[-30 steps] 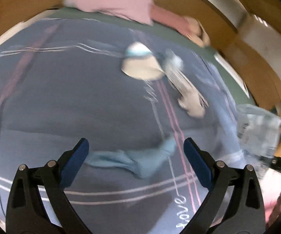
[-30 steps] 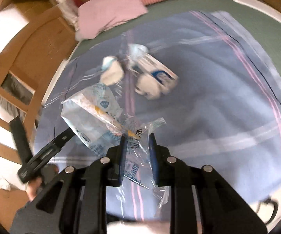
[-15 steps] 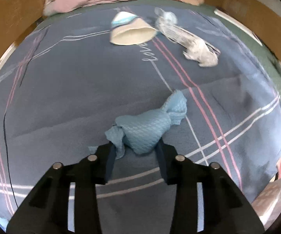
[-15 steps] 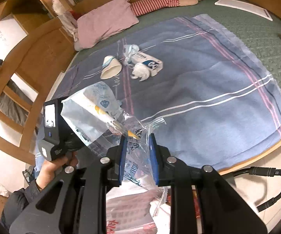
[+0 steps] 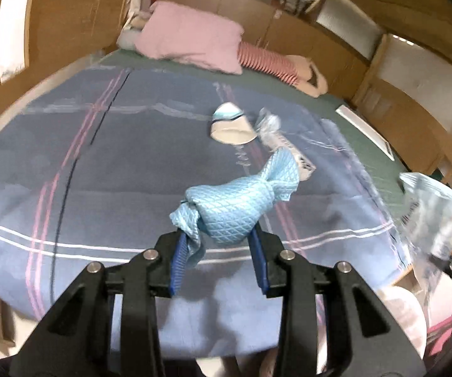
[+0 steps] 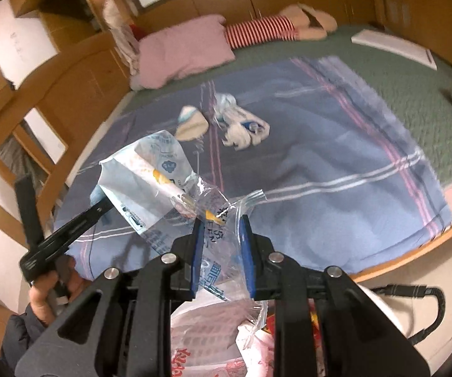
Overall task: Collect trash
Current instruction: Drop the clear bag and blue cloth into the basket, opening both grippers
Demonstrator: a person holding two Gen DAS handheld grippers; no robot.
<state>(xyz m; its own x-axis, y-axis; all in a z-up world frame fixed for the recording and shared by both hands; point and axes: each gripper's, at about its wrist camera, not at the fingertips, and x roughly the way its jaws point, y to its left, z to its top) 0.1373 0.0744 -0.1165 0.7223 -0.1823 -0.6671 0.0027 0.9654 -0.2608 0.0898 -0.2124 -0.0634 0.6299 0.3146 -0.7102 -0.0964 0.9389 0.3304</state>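
Observation:
My left gripper (image 5: 218, 235) is shut on a knotted light-blue cloth (image 5: 241, 202) and holds it above the blue striped blanket (image 5: 100, 169). My right gripper (image 6: 219, 223) is shut on a crumpled clear plastic wrapper (image 6: 153, 185) near the bed's front edge; the wrapper also shows in the left wrist view (image 5: 430, 216). On the blanket farther back lie a paper cup (image 5: 230, 127) on its side, a clear bag (image 5: 271, 128) and a crumpled white tissue (image 6: 241, 133). The left gripper body (image 6: 66, 235) shows at the left of the right wrist view.
A pink pillow (image 5: 191, 37) and a striped plush toy (image 5: 276, 66) lie at the head of the bed. A white and red bag (image 6: 213, 342) sits below my right gripper. Wooden rails (image 6: 53, 100) flank the bed. A white book (image 6: 395, 47) lies on the green cover.
My left gripper closed on the blue cloth and lifted it off the blanket, pulling back toward the bed's edge. My right gripper kept hold of the plastic wrapper and drew back from the bed.

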